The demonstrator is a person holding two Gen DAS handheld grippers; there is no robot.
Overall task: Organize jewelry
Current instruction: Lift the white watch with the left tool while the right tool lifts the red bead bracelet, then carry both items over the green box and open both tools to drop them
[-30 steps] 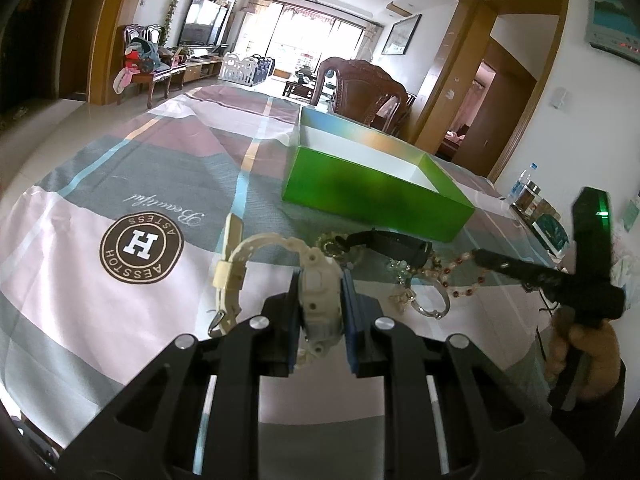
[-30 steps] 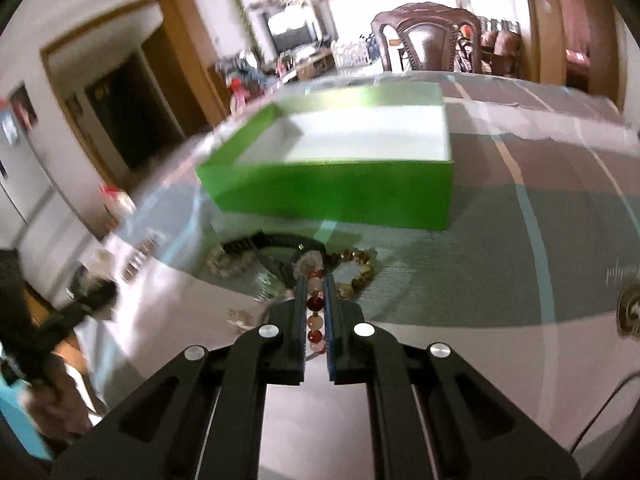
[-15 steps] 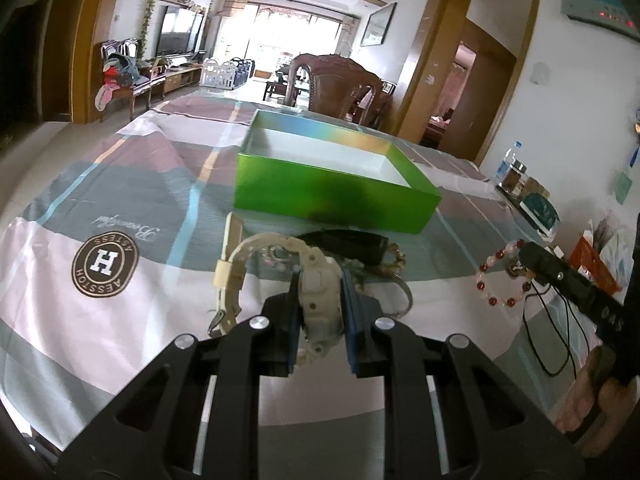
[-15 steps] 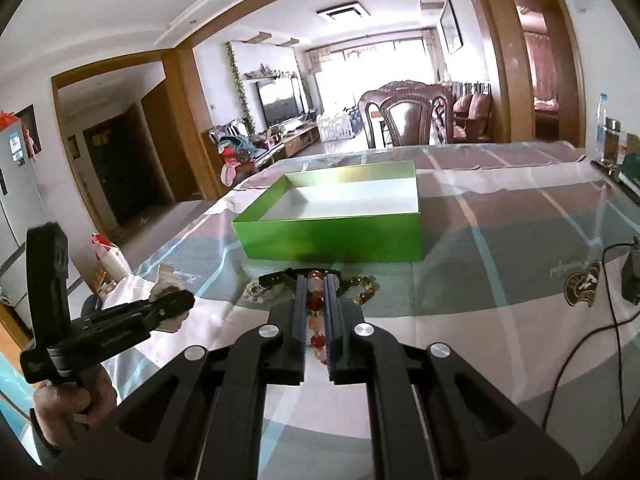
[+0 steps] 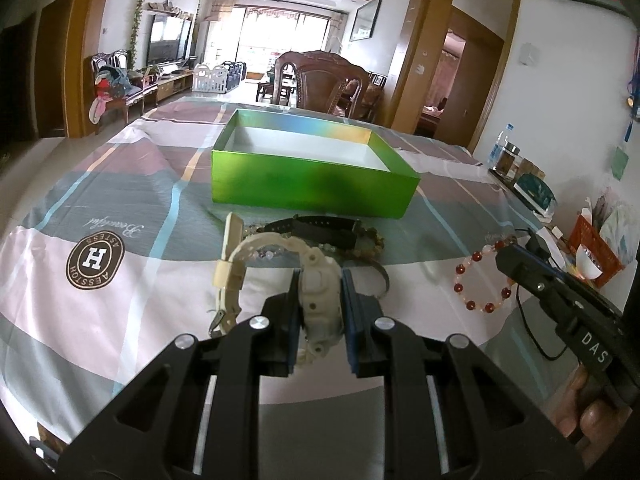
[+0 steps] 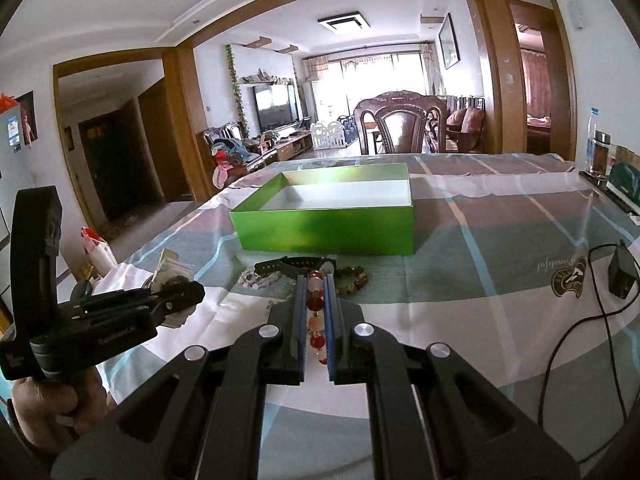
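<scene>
Left wrist view: the left gripper [image 5: 320, 280] has its fingers clenched on the case of a cream watch [image 5: 320, 294], whose strap [image 5: 230, 268] loops up and to the left, clear of the desk [image 5: 100, 320]. At right, the right gripper [image 5: 506, 256] is seen from the side with a red-and-white bead bracelet [image 5: 482, 278] hanging from its tip above the checked cloth. This view alone shows the full ring of the bracelet and the watch.

Right wrist view: the right gripper [image 6: 316, 280] is clamped on the bead bracelet [image 6: 315, 320], of which only a line of beads between the fingers shows. The left gripper [image 6: 192, 292] appears at left, held in a hand [image 6: 56, 404]; the watch [image 6: 176, 280] is mostly hidden behind it. This view alone shows a black adapter and cable [image 6: 620, 276] on the desk at right.

Both views: an open green box [image 5: 312, 188] with a white inside stands on the desk beyond both grippers. Between box and grippers lie a black watch [image 5: 316, 228], a brown bead bracelet [image 5: 370, 244] touching it, and a pale bead bracelet [image 6: 256, 278] beside them. These pieces lie directly in the line between each gripper and the near wall of the box. A wooden chair [image 6: 400, 128] stands behind the desk.
</scene>
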